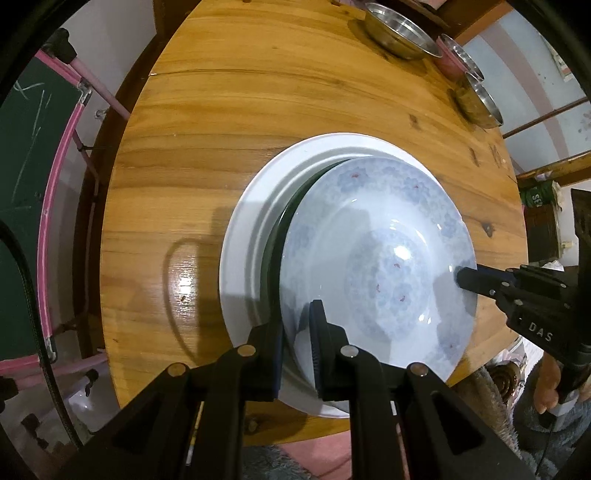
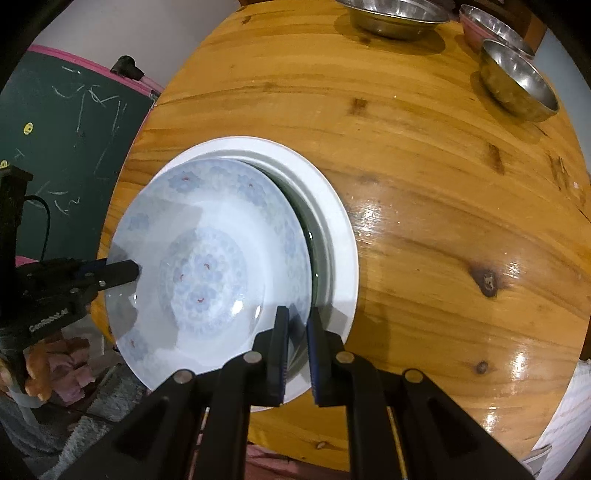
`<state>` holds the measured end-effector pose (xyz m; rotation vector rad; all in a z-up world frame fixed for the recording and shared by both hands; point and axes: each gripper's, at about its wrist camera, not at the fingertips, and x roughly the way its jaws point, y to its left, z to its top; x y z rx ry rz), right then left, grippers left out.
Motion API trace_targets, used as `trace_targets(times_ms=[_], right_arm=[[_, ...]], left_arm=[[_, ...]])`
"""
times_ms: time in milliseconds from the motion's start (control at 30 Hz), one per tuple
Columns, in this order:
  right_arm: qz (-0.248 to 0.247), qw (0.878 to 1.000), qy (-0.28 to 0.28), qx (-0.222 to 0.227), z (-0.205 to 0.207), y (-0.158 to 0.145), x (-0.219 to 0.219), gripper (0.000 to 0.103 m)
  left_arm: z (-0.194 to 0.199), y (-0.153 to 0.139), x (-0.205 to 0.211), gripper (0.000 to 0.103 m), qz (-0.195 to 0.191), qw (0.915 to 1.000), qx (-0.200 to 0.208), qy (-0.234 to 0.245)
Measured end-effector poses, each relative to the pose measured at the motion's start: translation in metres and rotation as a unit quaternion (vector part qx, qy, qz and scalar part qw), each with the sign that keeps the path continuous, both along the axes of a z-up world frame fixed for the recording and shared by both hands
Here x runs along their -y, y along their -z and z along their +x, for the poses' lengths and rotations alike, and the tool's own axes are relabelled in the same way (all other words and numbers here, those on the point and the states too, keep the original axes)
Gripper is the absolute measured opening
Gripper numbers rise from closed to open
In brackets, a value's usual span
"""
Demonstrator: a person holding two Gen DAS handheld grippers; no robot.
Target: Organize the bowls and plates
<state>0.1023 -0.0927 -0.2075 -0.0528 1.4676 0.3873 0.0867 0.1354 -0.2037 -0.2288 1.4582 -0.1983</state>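
Observation:
A blue floral plate (image 1: 376,258) (image 2: 207,258) hangs tilted just over a stack on the wooden table (image 1: 258,92). The stack is a large white plate (image 1: 243,229) (image 2: 332,206) with a dark green plate (image 1: 284,221) (image 2: 314,236) lying in it. My left gripper (image 1: 299,325) is shut on the floral plate's left rim; in the right wrist view it shows as the left gripper (image 2: 136,271). My right gripper (image 2: 298,314) is shut on the opposite rim, and the left wrist view shows the right gripper (image 1: 460,275) from the side. Both point steeply down.
Steel bowls stand at the table's far end: a wide one (image 1: 399,33) (image 2: 391,14), a pink-sided one (image 1: 458,55) (image 2: 495,29) and a brass-toned one (image 1: 480,99) (image 2: 517,81). A green chalkboard with a pink frame (image 1: 37,147) (image 2: 74,122) stands off the table's left. The table's near edge lies under the plates.

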Motion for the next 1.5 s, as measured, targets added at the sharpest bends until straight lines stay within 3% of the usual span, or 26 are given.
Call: trace_targets(times_ms=[400,633,700,767,833,1233,1433,1500], right_arm=[[-0.026,0.999,-0.002,0.029,-0.007,0.001,-0.002,0.011],[-0.037,0.998,-0.006,0.053,-0.016,0.0,-0.006,0.013],[-0.041,0.997,-0.01,0.065,-0.019,-0.003,-0.009,0.023],[-0.041,0.996,-0.013,0.082,-0.024,-0.008,-0.012,0.038],[-0.043,0.994,-0.014,0.1,-0.029,-0.013,-0.014,0.04],[-0.024,0.988,-0.006,0.154,-0.053,-0.043,0.001,0.04],[-0.025,0.981,0.009,0.193,-0.056,-0.075,0.023,0.04],[-0.029,0.976,0.012,0.213,-0.057,-0.092,0.033,0.04]], left_arm=[[-0.001,0.004,0.011,0.014,0.013,0.9997,0.014,0.014],[-0.009,-0.009,0.022,0.04,0.027,0.9981,0.047,0.03],[-0.011,-0.021,0.025,0.046,0.031,0.9964,0.071,0.033],[-0.015,-0.032,0.023,0.06,0.026,0.9952,0.09,0.03],[-0.018,-0.045,0.023,0.063,0.022,0.9932,0.112,0.023],[-0.041,-0.085,0.05,0.064,0.036,0.9833,0.177,0.02],[-0.039,-0.13,0.078,0.065,0.038,0.9721,0.227,0.043],[-0.036,-0.146,0.087,0.069,0.039,0.9677,0.244,0.049]])
